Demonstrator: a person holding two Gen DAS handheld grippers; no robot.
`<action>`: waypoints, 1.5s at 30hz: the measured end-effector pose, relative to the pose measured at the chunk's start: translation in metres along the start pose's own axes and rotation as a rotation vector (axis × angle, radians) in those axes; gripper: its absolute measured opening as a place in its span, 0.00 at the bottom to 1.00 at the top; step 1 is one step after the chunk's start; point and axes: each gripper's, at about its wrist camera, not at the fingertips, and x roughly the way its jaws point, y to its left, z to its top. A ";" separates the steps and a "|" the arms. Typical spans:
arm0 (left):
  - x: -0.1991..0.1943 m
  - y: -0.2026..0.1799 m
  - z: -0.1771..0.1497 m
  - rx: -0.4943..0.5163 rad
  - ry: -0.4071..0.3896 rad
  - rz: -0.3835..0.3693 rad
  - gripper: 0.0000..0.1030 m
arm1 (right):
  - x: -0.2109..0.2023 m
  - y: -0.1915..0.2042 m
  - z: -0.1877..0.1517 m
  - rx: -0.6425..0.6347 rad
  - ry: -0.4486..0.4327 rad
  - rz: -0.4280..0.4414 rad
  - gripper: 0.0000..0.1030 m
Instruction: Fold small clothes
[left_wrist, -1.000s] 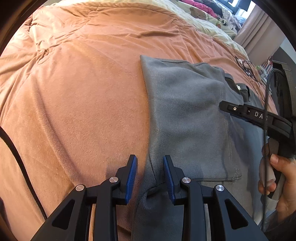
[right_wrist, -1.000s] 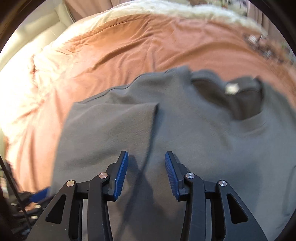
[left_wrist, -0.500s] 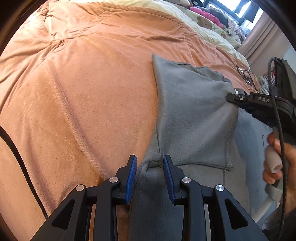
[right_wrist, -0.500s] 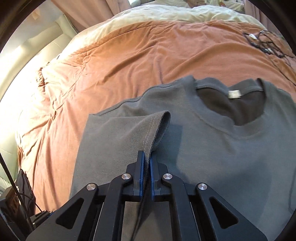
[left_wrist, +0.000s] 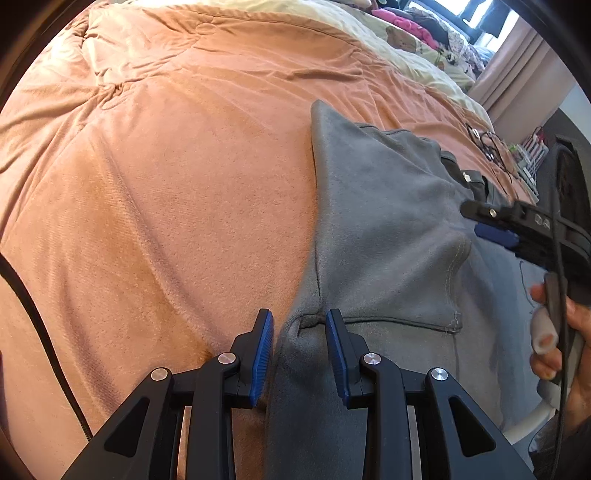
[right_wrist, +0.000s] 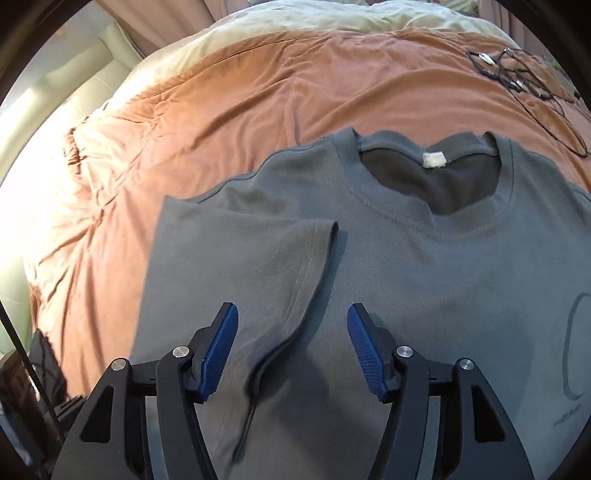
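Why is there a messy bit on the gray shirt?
The sleeve folded over the gray shirt lies askew: its hem edge curls up in a wavy ridge instead of lying flat. A tangle of cables also sits on the orange blanket.

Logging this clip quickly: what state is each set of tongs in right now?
Left tongs: closed on a bunched fold of the grey T-shirt.
Right tongs: open, jaws just opening; the folded-in sleeve lies loose between them, not pinched.
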 end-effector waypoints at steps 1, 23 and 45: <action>-0.001 0.001 0.000 -0.002 -0.003 -0.005 0.31 | -0.003 -0.002 -0.004 0.010 0.003 0.003 0.58; -0.006 -0.007 -0.017 0.131 0.011 0.002 0.37 | 0.003 -0.010 -0.069 0.172 0.136 0.212 0.11; -0.038 0.007 0.001 0.047 -0.073 0.005 0.35 | -0.053 -0.005 -0.084 0.081 0.011 0.206 0.42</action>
